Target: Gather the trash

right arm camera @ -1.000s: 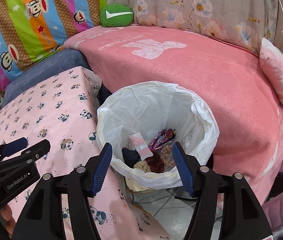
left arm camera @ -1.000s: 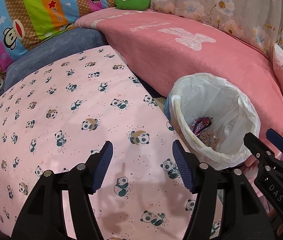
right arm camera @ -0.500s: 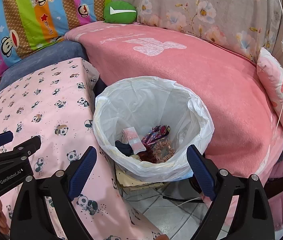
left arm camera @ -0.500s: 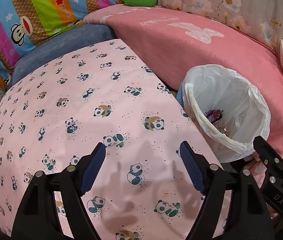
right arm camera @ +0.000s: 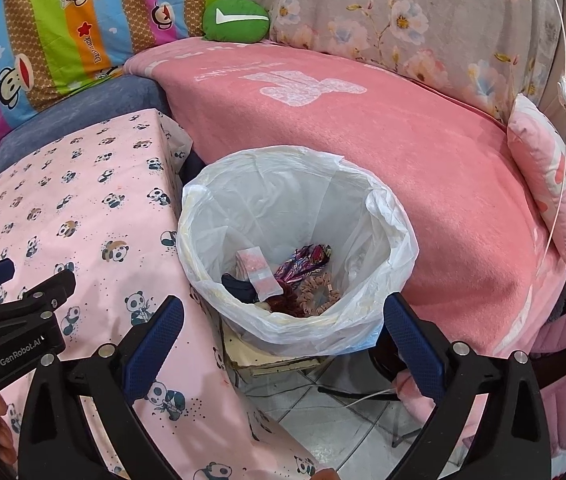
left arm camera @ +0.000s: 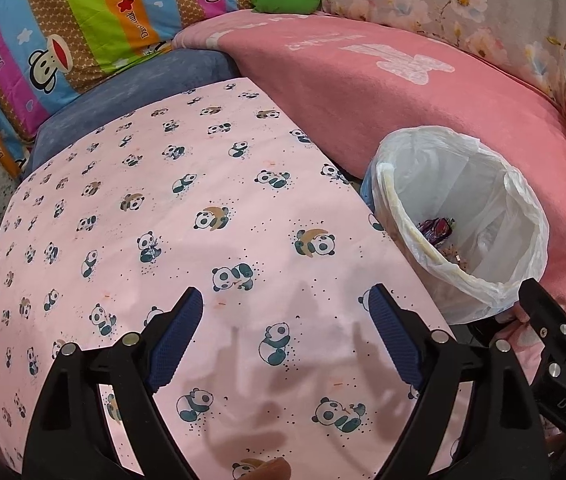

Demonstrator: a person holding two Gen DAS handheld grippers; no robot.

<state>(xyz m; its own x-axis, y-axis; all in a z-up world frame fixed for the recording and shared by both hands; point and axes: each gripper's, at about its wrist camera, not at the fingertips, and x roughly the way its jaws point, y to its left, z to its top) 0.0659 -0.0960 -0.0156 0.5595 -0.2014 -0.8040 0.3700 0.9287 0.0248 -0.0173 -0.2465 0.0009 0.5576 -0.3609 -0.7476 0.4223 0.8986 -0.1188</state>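
While both pairs of jaws have just been opening, nothing lies between either pair. The left gripper hangs spread over the panda-print cloth, its two blue pads clear of the fabric; the right gripper stands spread wide above the near rim of the one trash bin, which is lined with a white plastic bag.

Inside the bin the trash is gathered at the bottom: one pale pink packet, one shiny purple wrapper, one pinkish ring-shaped frilly piece, one dark item and some reddish material whose kind cannot be made out. From the left wrist view only the wrapper and a few crumbs show, the rest hidden by the bin's wall.

The bin stands just beside the cloth-covered surface, against one pink blanket. Behind lie one green cushion, one striped monkey-print pillow, one floral cover and one small pink pillow, crossed by a thin white cord. Each gripper appears only partly at the edge of the other's view. The bin's base is hidden by the bag's overhang.
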